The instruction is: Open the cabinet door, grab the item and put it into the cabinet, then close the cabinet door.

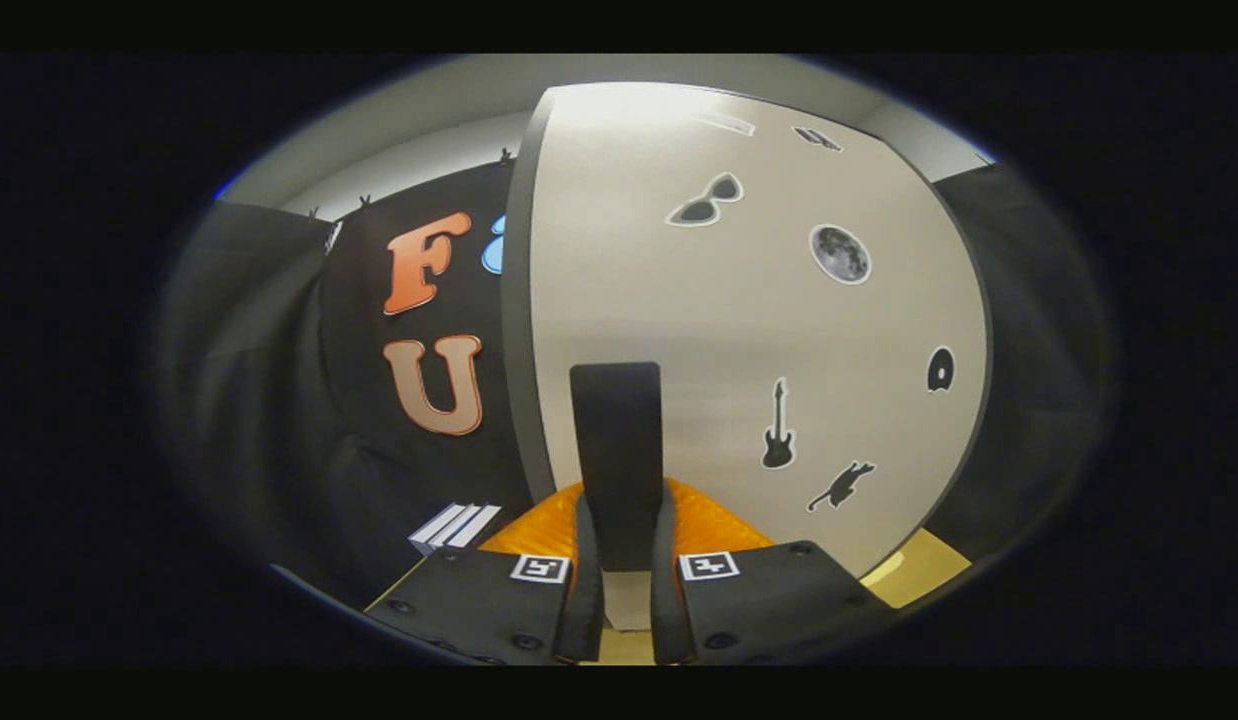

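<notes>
Two fingers of the hand-held gripper point(619, 600) press on the dark handle point(616, 450) of the cabinet door point(779, 320). Whether the door is opening or closing I cannot tell; the item is unclear.

Handle point(616, 460) foot hidden between the gripper point(616, 600) fingers, which close on both its sides. Cabinet door point(759, 330) covers the cabinet interior beyond. Small stickers point(817, 138) at door's far top too smeared to identify.

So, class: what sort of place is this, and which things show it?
Probably a staged recording booth: a black cloth wall, a sticker-covered cabinet door, and a gripper shut on its black handle.
</notes>
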